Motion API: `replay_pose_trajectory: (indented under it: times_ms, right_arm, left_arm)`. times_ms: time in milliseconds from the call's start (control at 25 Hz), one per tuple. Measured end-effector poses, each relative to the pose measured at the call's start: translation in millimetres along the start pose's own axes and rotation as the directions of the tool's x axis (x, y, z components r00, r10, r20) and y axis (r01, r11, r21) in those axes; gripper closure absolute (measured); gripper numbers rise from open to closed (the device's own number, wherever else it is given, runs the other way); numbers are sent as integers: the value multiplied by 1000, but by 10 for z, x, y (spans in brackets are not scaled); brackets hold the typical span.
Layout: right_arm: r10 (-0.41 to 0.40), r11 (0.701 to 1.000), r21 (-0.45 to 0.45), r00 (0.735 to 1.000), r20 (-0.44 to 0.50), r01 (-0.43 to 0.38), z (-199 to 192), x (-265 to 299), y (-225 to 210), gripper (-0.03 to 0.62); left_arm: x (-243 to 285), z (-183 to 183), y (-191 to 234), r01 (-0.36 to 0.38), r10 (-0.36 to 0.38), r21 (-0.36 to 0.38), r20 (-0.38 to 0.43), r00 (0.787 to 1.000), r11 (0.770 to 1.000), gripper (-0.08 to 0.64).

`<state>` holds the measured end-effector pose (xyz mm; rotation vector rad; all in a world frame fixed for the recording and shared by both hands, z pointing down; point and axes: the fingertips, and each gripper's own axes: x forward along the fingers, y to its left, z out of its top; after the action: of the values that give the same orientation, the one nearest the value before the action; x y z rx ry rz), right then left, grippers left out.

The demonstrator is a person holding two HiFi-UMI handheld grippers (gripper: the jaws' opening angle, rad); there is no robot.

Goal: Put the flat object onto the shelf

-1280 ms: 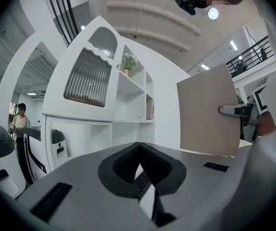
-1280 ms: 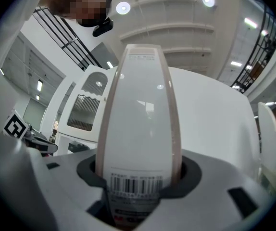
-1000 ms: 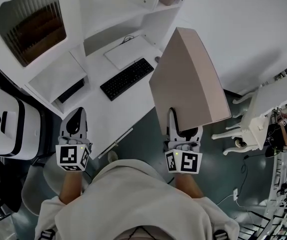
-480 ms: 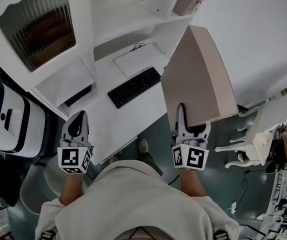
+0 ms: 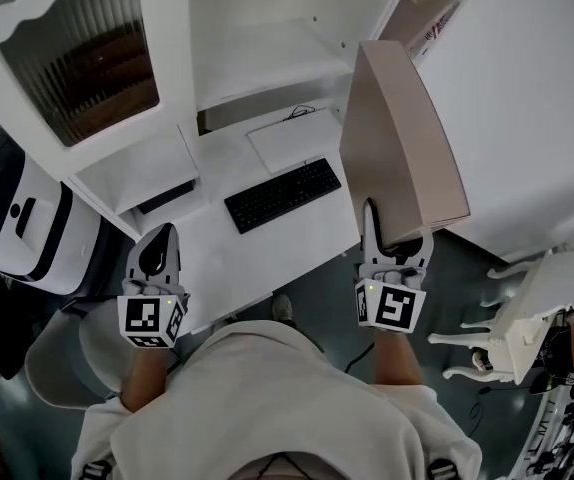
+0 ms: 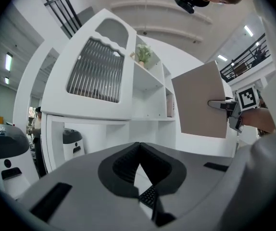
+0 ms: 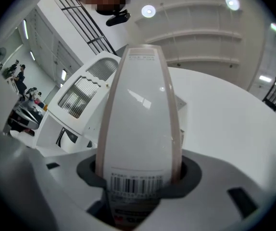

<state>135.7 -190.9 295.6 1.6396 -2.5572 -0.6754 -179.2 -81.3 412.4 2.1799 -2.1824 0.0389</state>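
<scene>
The flat object is a large thin beige box [image 5: 397,138], standing on edge and tilted, with its lower edge between the jaws of my right gripper [image 5: 394,243]. That gripper is shut on it; the right gripper view shows the box's white barcoded edge [image 7: 140,124] filling the jaws. The box hangs over the desk's right end, in front of the white shelf unit [image 5: 267,38]. From the left gripper view the box [image 6: 200,105] is level with the shelf's open compartments [image 6: 150,95]. My left gripper [image 5: 154,248] is shut and holds nothing, low at the desk's front left.
On the white desk [image 5: 217,258] lie a black keyboard [image 5: 282,194] and a white flat pad [image 5: 297,138]. A ribbed cabinet door [image 5: 77,58] is at upper left. A white machine [image 5: 27,228] stands at left, a white ornate table [image 5: 537,298] at right.
The right gripper and box have moved forward toward the shelf unit, and the box now stands more edge-on. The left gripper has kept its place.
</scene>
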Motion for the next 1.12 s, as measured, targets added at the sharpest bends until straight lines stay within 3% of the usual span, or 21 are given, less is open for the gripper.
replay_pose_trajectory:
  times_ms: [160, 520, 760, 1120]
  right_arm:
    - [81, 988, -137, 997, 16, -78, 20, 291, -5, 325]
    - [221, 910, -370, 974, 53, -186, 166, 841, 58, 325]
    - [305, 805, -553, 950, 70, -217, 226, 1126, 212, 325]
    - [409, 644, -719, 912, 34, -262, 166, 1506, 420, 325]
  left_arm:
    - [36, 3, -21, -45, 45, -4, -3, 999, 999, 568]
    - [52, -10, 7, -119, 119, -11, -7, 993, 993, 568]
    - [42, -25, 96, -170, 170, -19, -9, 985, 985, 568]
    - [26, -71, 172, -243, 243, -30, -16, 970, 970, 568]
